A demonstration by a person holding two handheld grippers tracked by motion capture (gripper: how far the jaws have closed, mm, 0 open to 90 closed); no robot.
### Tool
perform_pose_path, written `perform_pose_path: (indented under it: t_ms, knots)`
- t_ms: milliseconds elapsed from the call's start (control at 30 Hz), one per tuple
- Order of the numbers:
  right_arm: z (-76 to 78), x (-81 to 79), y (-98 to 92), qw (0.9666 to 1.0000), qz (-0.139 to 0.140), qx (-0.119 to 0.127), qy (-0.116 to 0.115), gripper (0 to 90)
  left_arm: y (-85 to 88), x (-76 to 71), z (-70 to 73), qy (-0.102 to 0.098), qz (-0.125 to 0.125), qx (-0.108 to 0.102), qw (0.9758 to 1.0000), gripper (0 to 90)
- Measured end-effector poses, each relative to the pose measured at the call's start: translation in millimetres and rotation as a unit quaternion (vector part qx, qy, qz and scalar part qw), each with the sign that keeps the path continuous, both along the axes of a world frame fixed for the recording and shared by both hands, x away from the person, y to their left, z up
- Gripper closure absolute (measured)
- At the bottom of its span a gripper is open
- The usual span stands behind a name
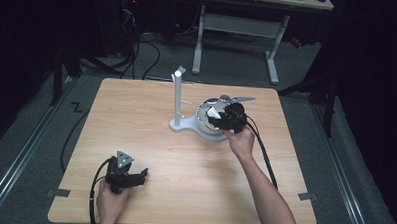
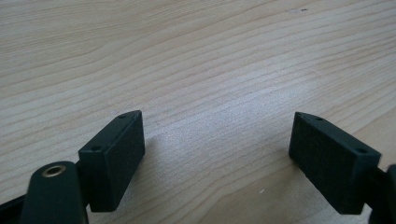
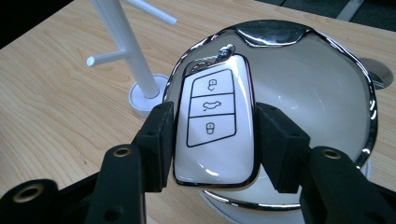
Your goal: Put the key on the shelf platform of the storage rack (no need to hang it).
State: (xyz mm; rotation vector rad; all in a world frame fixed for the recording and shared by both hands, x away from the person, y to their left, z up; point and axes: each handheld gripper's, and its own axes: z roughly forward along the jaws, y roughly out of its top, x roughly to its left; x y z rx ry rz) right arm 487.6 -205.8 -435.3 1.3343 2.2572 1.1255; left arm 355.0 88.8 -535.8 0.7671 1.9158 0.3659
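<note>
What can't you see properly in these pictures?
- Inside of the shiny bowl: in the right gripper view the car key, held by the right gripper, covers part of it; in the high view that gripper hides most of the bowl.
- Top of the white stand: cut off by the right gripper view's upper edge.
- Key's button pictures: too small to read.
- Left gripper: its view looks at bare table, jaws apart.

A light wood-grain tabletop (image 1: pixel 150 140) is seen standing on a grey floor (image 1: pixel 35 131). Black cables (image 1: pixel 148 52) are trailed across the floor beyond its far edge. Farther back, a second table with a white frame (image 1: pixel 238 28) is set against a dark background, with a white foot reaching toward the near tabletop.
</note>
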Motion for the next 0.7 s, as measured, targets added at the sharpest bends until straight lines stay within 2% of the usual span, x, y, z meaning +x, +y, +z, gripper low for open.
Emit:
perform_pose_path:
  t_ms: [167, 200, 267, 367, 467, 600, 700]
  knots:
    - [-1.8, 3.4, 6.3, 0.9999, -0.001, -0.01, 0.004, 50.2, 0.2, 0.0, 0.0, 0.0, 0.0, 0.001, 1.0, 18.6]
    - [-5.4, 5.3, 9.5, 0.9995, -0.004, -0.029, 0.008, 50.1, 0.0, 0.0, 0.0, 0.0, 0.0, 0.0, 1.0, 18.6]
    - [-8.7, 7.0, 10.0, 0.9992, -0.01, -0.036, 0.011, 50.3, 0.7, 0.0, -0.5, -0.002, -0.003, 0.005, 1.0, 18.6]
    - [-9.9, 7.6, 9.1, 0.9993, -0.017, -0.032, 0.01, 52.1, 0.2, 0.0, -0.2, -0.001, -0.001, 0.002, 1.0, 18.6]
    - [-6.4, 5.4, 6.7, 0.9994, -0.025, -0.025, -0.003, 52.0, 0.3, 0.0, -0.3, -0.001, -0.002, 0.003, 1.0, 18.6]
    - [-2.7, 2.3, 4.2, 0.9991, -0.026, -0.031, -0.01, 51.4, 0.2, 0.0, -0.2, -0.001, -0.002, 0.002, 1.0, 18.6]
    - [0.6, -0.6, -2.5, 0.9991, -0.032, -0.027, -0.013, 49.6, 0.0, 0.1, -0.1, -0.001, 0.001, 0.001, 1.0, 18.6]
